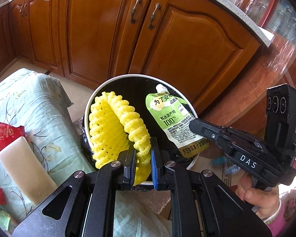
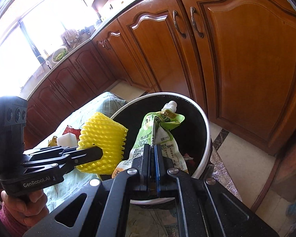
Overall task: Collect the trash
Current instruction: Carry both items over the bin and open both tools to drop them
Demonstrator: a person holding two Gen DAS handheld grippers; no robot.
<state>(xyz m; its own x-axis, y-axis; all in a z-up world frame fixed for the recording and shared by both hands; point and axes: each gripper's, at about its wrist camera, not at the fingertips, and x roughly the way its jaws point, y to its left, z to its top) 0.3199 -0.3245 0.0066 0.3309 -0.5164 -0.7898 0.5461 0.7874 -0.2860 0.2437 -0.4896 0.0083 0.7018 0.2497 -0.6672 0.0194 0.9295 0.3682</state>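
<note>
My left gripper [image 1: 143, 152] is shut on a yellow foam fruit net [image 1: 112, 126] and holds it over the left side of a round bin [image 1: 92, 98] with a white rim and black liner. My right gripper [image 2: 153, 148] is shut on a green juice pouch [image 2: 157, 138] with a white spout and holds it above the bin's opening [image 2: 206, 130]. The pouch [image 1: 171, 118] and the right gripper [image 1: 199, 126] also show in the left wrist view. The net [image 2: 102, 142] and left gripper [image 2: 94, 154] show in the right wrist view.
A low surface under a pale green cloth [image 1: 29, 102] lies left of the bin, with a red wrapper [image 1: 7, 136] and a white foam block [image 1: 23, 167] on it. Wooden cabinet doors [image 1: 108, 29] stand close behind the bin. Tiled floor [image 2: 236, 152] lies to the right.
</note>
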